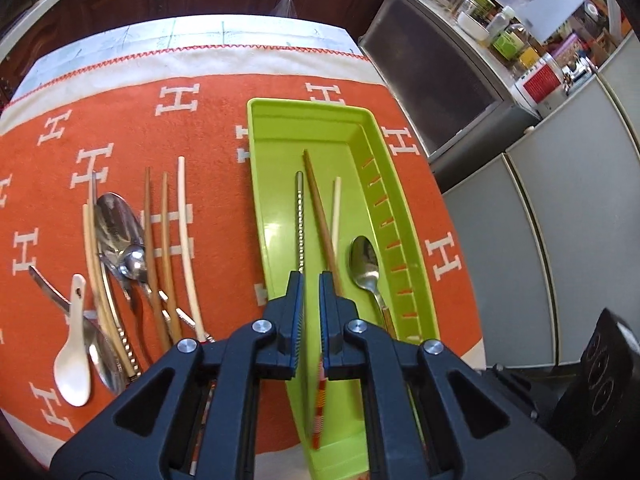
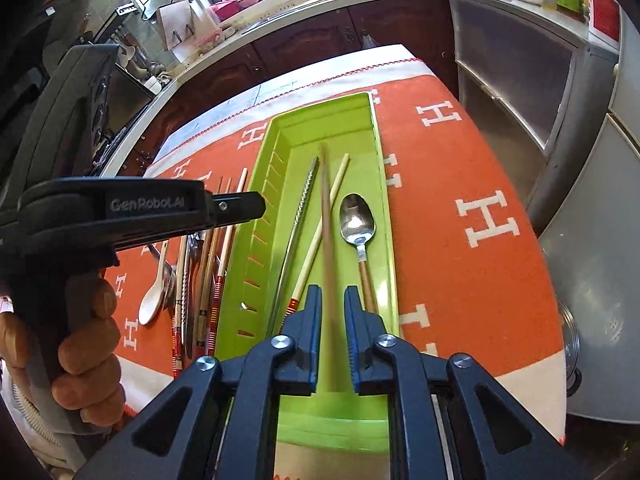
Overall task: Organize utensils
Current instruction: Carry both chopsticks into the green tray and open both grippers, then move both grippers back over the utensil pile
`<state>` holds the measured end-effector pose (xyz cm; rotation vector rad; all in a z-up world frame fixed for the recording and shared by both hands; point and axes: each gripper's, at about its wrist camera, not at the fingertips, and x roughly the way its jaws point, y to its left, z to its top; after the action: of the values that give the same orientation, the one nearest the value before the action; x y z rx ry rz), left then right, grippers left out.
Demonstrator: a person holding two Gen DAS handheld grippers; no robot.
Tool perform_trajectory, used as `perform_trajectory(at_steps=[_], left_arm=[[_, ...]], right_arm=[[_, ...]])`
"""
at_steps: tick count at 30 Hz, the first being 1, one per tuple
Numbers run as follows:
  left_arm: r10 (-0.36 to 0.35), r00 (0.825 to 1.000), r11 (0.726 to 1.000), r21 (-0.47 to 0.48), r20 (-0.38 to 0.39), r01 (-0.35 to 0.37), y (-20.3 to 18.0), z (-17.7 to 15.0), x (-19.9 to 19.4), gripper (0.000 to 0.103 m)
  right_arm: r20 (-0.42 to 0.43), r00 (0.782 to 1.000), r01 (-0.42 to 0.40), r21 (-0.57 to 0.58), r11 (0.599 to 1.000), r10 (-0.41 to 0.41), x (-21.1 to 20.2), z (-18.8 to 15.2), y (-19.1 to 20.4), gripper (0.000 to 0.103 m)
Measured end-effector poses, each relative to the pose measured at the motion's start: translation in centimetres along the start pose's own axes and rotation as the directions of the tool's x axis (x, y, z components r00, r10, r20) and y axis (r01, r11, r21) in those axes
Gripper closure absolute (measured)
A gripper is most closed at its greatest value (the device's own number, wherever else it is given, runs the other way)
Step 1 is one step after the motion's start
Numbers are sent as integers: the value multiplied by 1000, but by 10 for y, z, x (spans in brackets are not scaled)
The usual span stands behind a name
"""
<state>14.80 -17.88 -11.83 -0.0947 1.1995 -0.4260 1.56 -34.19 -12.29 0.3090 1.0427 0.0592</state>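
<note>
While both tongs hang over the near end of the green tray (image 1: 256,184), neither has hold of anything. The left tongs (image 1: 311,280) stand slightly parted with nothing between the pads; the right tongs (image 2: 333,294) are likewise parted, and a blurred brown chopstick (image 2: 326,216) runs through their gap without clearly touching either pad. Inside the tray lie a metal chopstick (image 1: 299,220), that brown chopstick, a cream chopstick (image 1: 335,212) crossing under it, and a steel spoon (image 1: 365,262) at the right. Left of the tray, on the orange cloth (image 1: 120,120) covering the desk, lie more chopsticks, metal spoons and a white ceramic spoon (image 1: 73,368).
</note>
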Motion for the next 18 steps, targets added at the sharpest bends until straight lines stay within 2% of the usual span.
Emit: perform_trajectory(at_steps=[9, 18], left_arm=[[65, 997, 996, 59, 45, -67, 18, -22, -39, 99], [150, 985, 988, 34, 82, -153, 62, -54, -72, 99]], right_arm=[[-9, 1000, -4, 1, 1000, 4, 3, -2, 5, 91], [-28, 999, -23, -2, 1000, 23, 12, -6, 19, 91]])
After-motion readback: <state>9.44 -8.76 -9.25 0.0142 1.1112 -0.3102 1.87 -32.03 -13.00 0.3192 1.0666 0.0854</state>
